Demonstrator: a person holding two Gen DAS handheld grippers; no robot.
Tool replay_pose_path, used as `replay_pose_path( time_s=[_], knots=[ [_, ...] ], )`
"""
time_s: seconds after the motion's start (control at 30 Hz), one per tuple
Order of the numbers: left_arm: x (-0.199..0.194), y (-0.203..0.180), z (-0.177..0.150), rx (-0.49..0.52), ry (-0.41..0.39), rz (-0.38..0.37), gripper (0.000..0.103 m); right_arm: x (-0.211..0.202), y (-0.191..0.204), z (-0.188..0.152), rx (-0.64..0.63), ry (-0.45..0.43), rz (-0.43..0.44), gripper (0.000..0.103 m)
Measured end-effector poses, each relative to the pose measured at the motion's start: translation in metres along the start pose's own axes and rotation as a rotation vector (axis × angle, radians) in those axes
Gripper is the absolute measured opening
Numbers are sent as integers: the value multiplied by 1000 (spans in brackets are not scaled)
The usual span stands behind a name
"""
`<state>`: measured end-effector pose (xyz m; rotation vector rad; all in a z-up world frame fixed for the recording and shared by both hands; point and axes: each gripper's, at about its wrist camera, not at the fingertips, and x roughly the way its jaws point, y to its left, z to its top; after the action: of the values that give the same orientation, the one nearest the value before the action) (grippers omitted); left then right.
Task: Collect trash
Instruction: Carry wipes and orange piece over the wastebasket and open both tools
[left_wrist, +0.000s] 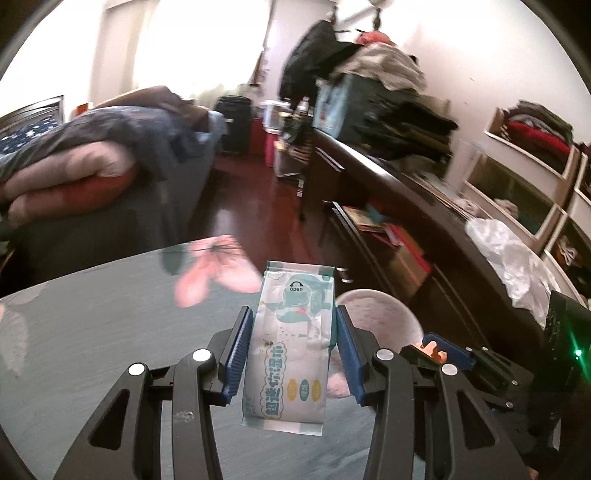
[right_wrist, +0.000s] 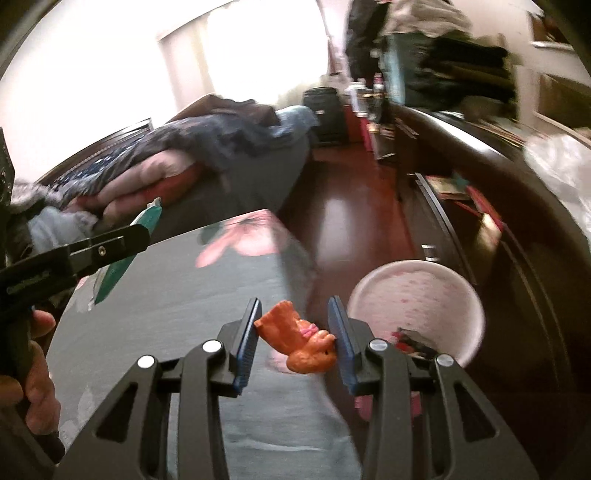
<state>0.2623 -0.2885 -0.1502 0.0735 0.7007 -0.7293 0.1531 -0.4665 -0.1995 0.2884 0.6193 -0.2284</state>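
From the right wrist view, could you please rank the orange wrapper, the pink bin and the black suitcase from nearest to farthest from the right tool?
1. Orange wrapper: held between the right tool's fingers.
2. Pink bin: just ahead to the right, beside the table.
3. Black suitcase: far across the room, near the bright window.

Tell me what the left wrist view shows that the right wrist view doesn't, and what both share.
Left wrist only: the printed face of the wipes packet, clamped in the left tool.
Right wrist only: the orange peel, clamped in the right tool, dark scraps inside the pink bin, and the packet seen edge-on.
Both: the grey table with its pink flower print, the bin off its right edge, the bed and the dark cabinet.
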Motion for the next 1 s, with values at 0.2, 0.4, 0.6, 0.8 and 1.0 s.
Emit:
replay_pose_path(
  time_s=[0.2, 0.4, 0.6, 0.8, 1.0],
  knots=[
    [40, -43, 5, 56, 40, -78, 45, 6, -55, -3, 82, -4, -88, 38],
    [80, -76, 6, 105, 84, -131, 45, 22, -94, -6, 150, 6, -150, 38],
    [119, -100, 7, 135, 120, -168, 45, 41, -120, -10, 182, 23, -195, 38],
    [159, -116, 9, 148, 162, -187, 45, 69, -137, -12, 196, 49, -226, 38],
    [190, -122, 12, 133, 209, -211, 46, 97, -151, -13, 193, 65, -243, 39]
  ],
)
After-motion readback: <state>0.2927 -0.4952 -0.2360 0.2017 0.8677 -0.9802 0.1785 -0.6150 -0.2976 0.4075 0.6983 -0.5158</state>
